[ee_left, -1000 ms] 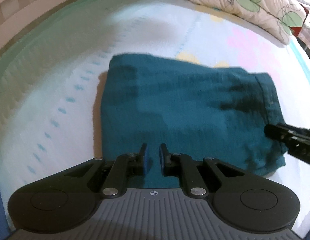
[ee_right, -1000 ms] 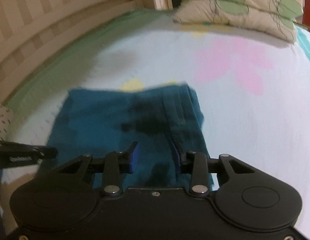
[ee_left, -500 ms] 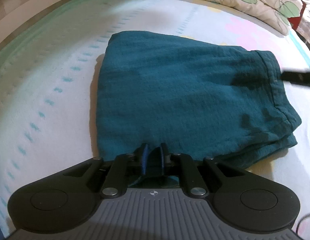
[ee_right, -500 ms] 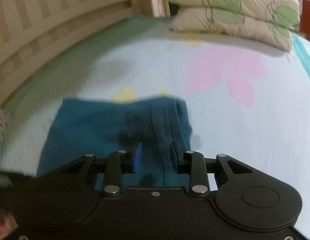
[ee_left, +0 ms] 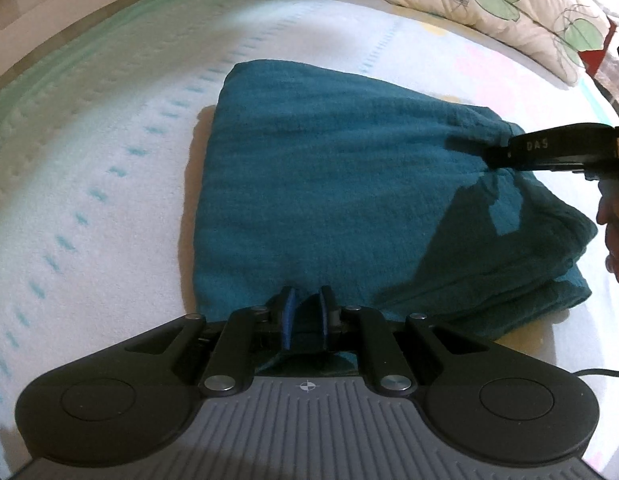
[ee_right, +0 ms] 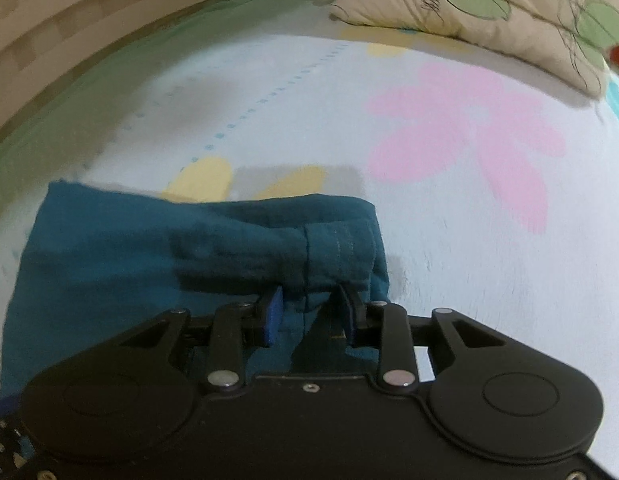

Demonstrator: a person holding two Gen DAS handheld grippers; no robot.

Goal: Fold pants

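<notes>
Teal pants (ee_left: 329,168) lie folded into a thick rectangle on the flowered sheet. My left gripper (ee_left: 306,296) is at their near edge, shut on a bunch of the cloth that rises between its blue pads. At the waistband end (ee_right: 337,240), my right gripper (ee_right: 311,300) is shut on a thick fold of the pants (ee_right: 149,248), its jaws held apart by the layers. Seen from the left wrist, the right gripper (ee_left: 493,156) reaches in from the right, casting a shadow on the cloth.
Leaf-print pillows (ee_left: 489,4) (ee_right: 489,4) lie at the far end of the bed. A slatted wooden bed frame (ee_right: 69,12) runs along the left. A hand (ee_left: 615,236) holds the right gripper at the right edge. A black cable (ee_left: 601,372) trails on the sheet.
My left gripper sank to the pants' near edge, and cloth now bunches between its pads. My right gripper moved across to the waistband end and now has a fold between its fingers.
</notes>
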